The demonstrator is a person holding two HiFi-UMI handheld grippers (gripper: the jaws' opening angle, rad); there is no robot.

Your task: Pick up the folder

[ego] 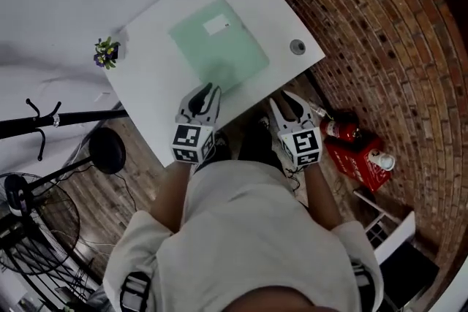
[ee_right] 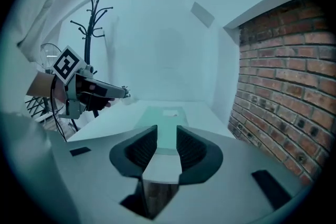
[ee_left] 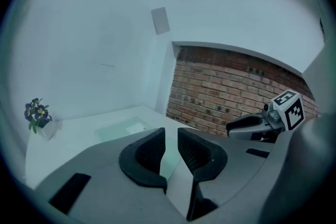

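The big white counter (ego: 157, 77) has a flat, pale green plastic folder (ego: 219, 47) lying on it. The folder sits in the middle of the counter, flat and not lifted. So the pick-up is not done yet. It looks like only the reaching part is going on.

The left gripper (ego: 206, 93) is by the near corner of the folder. I cannot tell if it touches it. In the left gripper view its fingers (ee_left: 152, 152) are a little bit apart, and there is nothing between them. The right gripper (ego: 284, 100) is at the near edge of the counter, beside the folder but off it. Its fingers (ee_right: 190, 147) are apart too, with nothing held. What is left, I think: get the fingers onto an edge of the folder, squeeze, and lift.

The small white label (ego: 216, 26) on the folder is too tiny to read. The cubes on the grippers have black and white squares, with no words.
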